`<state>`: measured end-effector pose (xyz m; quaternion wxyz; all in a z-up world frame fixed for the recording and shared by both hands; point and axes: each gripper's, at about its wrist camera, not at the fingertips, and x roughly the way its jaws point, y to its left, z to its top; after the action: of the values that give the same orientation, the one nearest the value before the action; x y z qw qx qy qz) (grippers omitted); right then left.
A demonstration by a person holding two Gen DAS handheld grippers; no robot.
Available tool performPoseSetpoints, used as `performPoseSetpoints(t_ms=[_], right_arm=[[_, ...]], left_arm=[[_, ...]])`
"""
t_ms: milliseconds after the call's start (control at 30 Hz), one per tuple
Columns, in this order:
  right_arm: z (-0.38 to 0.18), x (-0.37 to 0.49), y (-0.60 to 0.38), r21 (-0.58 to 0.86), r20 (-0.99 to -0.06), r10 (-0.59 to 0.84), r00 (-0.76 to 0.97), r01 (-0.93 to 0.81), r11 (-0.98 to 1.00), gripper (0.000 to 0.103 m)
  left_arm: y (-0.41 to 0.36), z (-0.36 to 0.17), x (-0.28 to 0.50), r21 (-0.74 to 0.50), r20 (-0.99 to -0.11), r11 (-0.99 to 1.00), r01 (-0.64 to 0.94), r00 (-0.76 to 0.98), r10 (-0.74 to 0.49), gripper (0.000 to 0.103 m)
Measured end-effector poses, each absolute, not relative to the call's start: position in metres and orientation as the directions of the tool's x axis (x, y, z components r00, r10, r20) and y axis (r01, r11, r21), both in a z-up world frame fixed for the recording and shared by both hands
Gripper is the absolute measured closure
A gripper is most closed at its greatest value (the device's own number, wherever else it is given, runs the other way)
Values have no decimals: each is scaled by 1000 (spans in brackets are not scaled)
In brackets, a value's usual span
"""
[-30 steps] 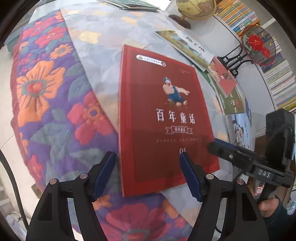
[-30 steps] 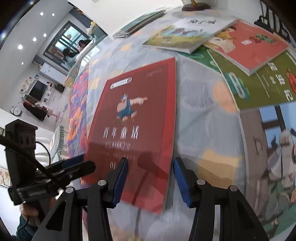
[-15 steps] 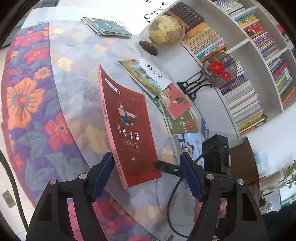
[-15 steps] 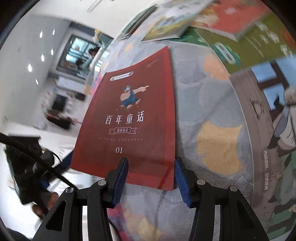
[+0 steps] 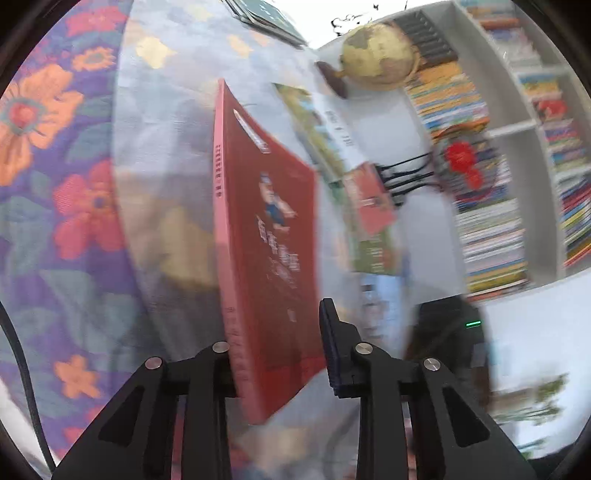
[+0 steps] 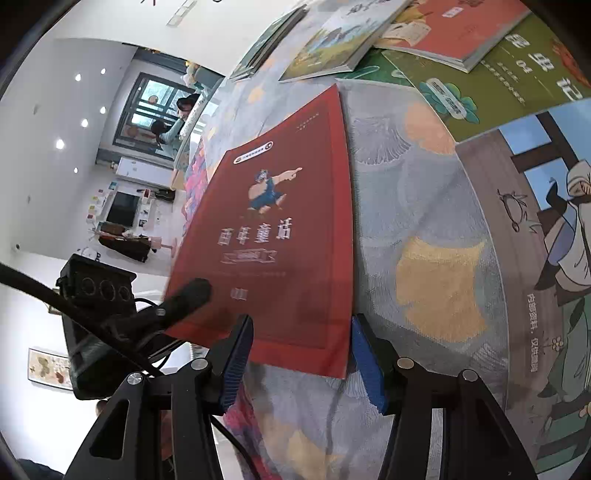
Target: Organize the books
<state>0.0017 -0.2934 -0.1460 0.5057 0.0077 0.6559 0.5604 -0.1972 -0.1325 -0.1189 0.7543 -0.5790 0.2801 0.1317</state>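
While the left gripper [image 5: 280, 354] closes on the red book's [image 5: 273, 236] near corner, its long axis runs away from the parted right gripper [image 6: 301, 360].

I see a surface [image 5: 173, 122] covered by a pale patterned cloth, with a purple floral spread [image 5: 55, 184] beside it. Flat on it lie a green book [image 6: 480, 85], an orange-red book [image 6: 469, 29], a landscape-cover book [image 6: 332, 44], a dark stack [image 5: 266, 14] and a globe [image 5: 376, 55].
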Motion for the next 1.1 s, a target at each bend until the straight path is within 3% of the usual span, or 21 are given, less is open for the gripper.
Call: performPoseSetpoints(t_ms=[33, 100, 267, 333, 367, 433, 500, 567, 667, 767, 967, 1100], right_arm=[[-148, 5, -295, 760, -638, 584, -502, -533, 372, 48], [-157, 11, -298, 818, -572, 600, -559, -441, 369, 44], [-174, 24, -310, 901, -430, 670, -606, -237, 364, 42], [-176, 30, -307, 918, -390, 696, -604, -195, 345, 48], [-173, 31, -304, 920, -388, 704, -595, -206, 334, 60], [-166, 31, -292, 893, -450, 690, -567, -294, 342, 68], [-154, 22, -279, 828, -550, 646, -529, -446, 340, 77], [-140, 5, -271, 746, -633, 607, -480, -588, 313, 79], [-126, -20, -264, 612, -732, 554, -397, -740, 279, 80], [-117, -40, -264, 493, -792, 520, -321, -838, 234, 80], [-101, -58, -284, 389, -820, 512, -255, -905, 172, 80], [-99, -52, -327, 355, -825, 517, -228, -921, 162, 80]], left_arm=[[-129, -120, -199, -839, -527, 249, -484, 836, -150, 86], [-125, -126, -201, -887, -459, 156, -435, 871, -175, 87], [-126, -134, -197, -921, -389, 66, -385, 891, -232, 87], [-127, -135, -192, -908, -418, 82, -411, 873, -252, 87], [-128, -136, -192, -895, -445, 94, -436, 857, -261, 87], [-129, -140, -189, -862, -505, 112, -494, 821, -266, 81], [-130, -139, -180, -775, -632, 193, -602, 734, -248, 81], [-139, -131, -166, -647, -759, 333, -686, 618, -203, 77], [-159, -118, -145, -480, -862, 498, -722, 495, -113, 73], [-179, -110, -133, -371, -904, 583, -723, 426, -47, 72], [-207, -110, -137, -406, -891, 578, -708, 448, -78, 71], [-235, -99, -133, -362, -901, 626, -691, 431, -44, 71]])
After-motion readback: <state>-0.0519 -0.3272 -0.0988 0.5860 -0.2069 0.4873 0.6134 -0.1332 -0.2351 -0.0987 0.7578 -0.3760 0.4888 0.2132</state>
